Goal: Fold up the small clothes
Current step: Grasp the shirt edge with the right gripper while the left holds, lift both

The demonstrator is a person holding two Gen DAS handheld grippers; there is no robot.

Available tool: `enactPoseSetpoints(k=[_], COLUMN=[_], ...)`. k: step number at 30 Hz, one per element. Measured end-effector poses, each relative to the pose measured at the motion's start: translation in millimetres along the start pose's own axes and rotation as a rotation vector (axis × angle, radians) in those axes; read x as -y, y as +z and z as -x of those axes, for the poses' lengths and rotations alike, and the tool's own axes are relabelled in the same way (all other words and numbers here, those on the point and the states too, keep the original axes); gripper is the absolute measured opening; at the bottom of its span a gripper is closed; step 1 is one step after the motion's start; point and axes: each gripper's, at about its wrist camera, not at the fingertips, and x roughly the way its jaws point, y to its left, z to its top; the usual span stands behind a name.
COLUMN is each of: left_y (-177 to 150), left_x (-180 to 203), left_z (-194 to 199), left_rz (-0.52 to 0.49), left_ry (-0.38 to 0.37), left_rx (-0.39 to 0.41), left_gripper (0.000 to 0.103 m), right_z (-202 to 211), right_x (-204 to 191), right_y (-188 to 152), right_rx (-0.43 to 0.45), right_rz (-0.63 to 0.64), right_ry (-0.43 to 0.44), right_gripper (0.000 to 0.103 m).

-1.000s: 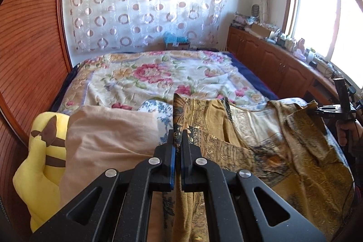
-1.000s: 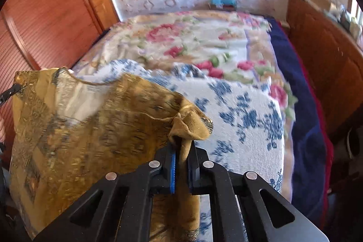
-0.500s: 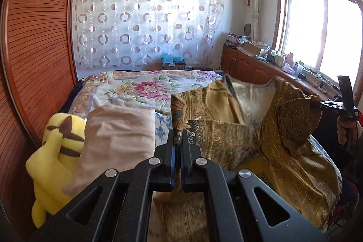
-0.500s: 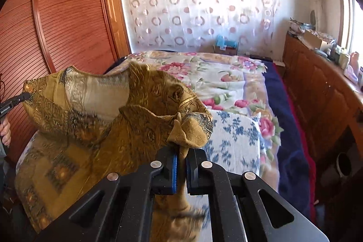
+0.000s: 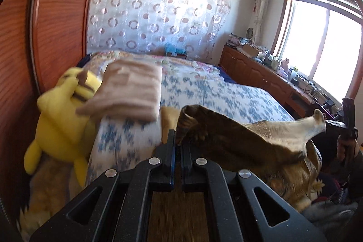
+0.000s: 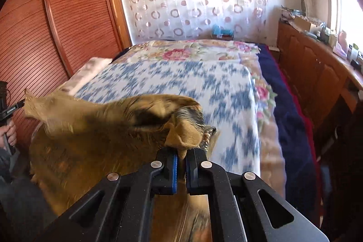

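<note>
While both grippers clamp it, the mustard patterned garment [image 6: 95, 128] hangs stretched above the bed [image 6: 181, 78]. Left gripper [image 5: 178, 146]: fingers pinched shut on a corner. Right gripper [image 6: 180, 157]: likewise. Yellow plush toy [image 5: 61, 124] at nine o'clock, folded beige cloth [image 5: 129, 90] beside it.

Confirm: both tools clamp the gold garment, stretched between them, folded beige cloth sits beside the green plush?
Not quite: the plush is yellow, not green, as the left wrist view shows. The rest holds: the left tool and right tool each clamp the gold garment, and the folded beige cloth sits beside the plush.
</note>
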Motion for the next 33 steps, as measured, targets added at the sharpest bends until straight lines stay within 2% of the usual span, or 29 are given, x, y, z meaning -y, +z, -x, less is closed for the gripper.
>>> enactPoseSetpoints(k=[5,12,13,15,16,18,19,21,23,26,33], left_y=[-14,-25,-26,-27,-27,-24,-23,-19,-16,-13,-6], left_x=[5,5,5,6,6,7,7,10,13,18,13], left_z=[16,2,2,5,8,16,20,24,24,28,42], left_rz=[-0.037,-0.085,-0.090,-0.106,-0.112,-0.127,-0.136,-0.154,-0.178,-0.212,-0.241], left_ry=[0.021,0.052,0.055,0.062,0.062,0.053,0.051,0.051,0.064,0.076,0.110], left_rx=[-0.018,-0.102,-0.107,-0.097,-0.087,-0.068,-0.057,-0.047,-0.051,-0.045,-0.049], left_gripper=[0.004,0.004,0.005,0.017,0.027,0.035,0.042,0.047,0.068,0.076,0.077], right_z=[18,21,21,23,25,36,41,53,61,72,68], right_x=[-9,-16,-20,-25,-27,-28,-28,-28,-27,-25,-28], right_y=[-29,-26,-27,-27,-26,-23,-21,-16,-12,-5,-4], right_rx=[-0.026,-0.085,-0.090,-0.095,-0.095,-0.077,-0.063,-0.031,0.001,0.044,0.072], right_rz=[0.034,0.020,0.033,0.062,0.068,0.077,0.081,0.093,0.095,0.086,0.072], right_ry=[0.003,-0.012,-0.021,-0.043,-0.047,-0.050,-0.051,-0.048,-0.059,-0.080,-0.103], right_gripper=[0.005,0.005,0.009,0.013,0.018,0.029,0.035,0.042,0.050,0.054,0.056])
